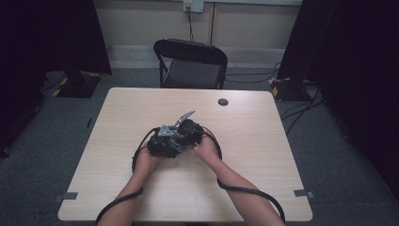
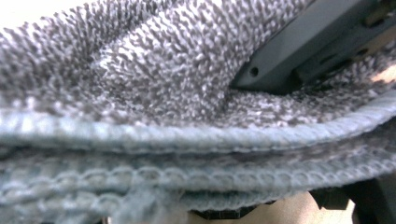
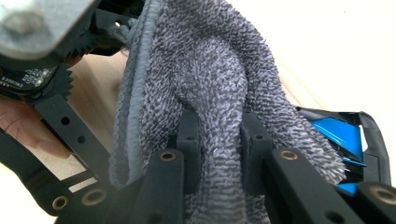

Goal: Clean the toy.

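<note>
Both grippers hold a grey terry cloth at the centre of the surface.

The right gripper (image 3: pixel 218 140) has its jaws pinched on a fold of the grey terry cloth (image 3: pixel 210 79). The left gripper (image 1: pixel 162 143) sits against the cloth's stacked hemmed edges (image 2: pixel 187 140); whether its jaws grip cannot be told. Both grippers meet mid-surface (image 1: pixel 244 141), well clear of every edge, with the hands just behind them.
</note>
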The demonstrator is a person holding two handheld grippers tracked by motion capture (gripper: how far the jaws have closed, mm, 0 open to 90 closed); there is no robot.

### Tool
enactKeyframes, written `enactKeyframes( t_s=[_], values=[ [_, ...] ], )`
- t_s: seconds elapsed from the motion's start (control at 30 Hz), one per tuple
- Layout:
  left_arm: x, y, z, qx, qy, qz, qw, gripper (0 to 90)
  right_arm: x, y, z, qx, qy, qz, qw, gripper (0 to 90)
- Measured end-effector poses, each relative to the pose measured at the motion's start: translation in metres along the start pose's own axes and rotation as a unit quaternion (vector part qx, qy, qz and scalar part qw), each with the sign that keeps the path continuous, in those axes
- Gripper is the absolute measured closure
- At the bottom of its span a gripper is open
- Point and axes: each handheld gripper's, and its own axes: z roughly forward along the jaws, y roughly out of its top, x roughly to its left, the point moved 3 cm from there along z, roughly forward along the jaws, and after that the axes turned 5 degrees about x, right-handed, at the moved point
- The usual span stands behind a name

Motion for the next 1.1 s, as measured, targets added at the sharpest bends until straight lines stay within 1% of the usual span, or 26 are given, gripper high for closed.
enactKeyframes(
  t_s=[0.3, 0.43, 0.57, 0.67, 0.77, 0.93, 1.1],
  values=[
    [0.000, 0.000, 0.000, 0.000, 0.000, 0.000, 1.0000, 26.0, -0.001, 0.000, 0.000, 0.005, 0.004, 0.001, 1.0000, 74.7],
    [0.000, 0.000, 0.000, 0.002, 0.000, 0.003, 1.0000, 26.0, -0.003, 0.000, -0.001, 0.010, -0.003, -0.001, 0.9999, 74.8],
    [0.000, 0.000, 0.000, 0.003, -0.001, 0.002, 1.0000, 26.0, -0.010, -0.001, -0.003, 0.009, -0.015, 0.007, 0.9998, 74.7],
    [0.000, 0.000, 0.000, 0.002, -0.001, 0.002, 1.0000, 26.0, -0.017, -0.004, -0.005, 0.011, -0.017, 0.017, 0.9996, 74.6],
    [0.000, 0.000, 0.000, 0.002, 0.000, 0.002, 1.0000, 26.0, -0.023, -0.006, -0.006, 0.011, -0.019, 0.023, 0.9995, 74.6],
    [0.000, 0.000, 0.000, 0.003, 0.000, 0.002, 1.0000, 26.0, -0.026, -0.008, -0.006, 0.013, -0.024, 0.022, 0.9994, 74.6],
    [0.000, 0.000, 0.000, 0.003, 0.000, 0.002, 1.0000, 26.0, -0.031, -0.010, -0.007, 0.014, -0.027, 0.030, 0.9991, 74.6]
  ],
)
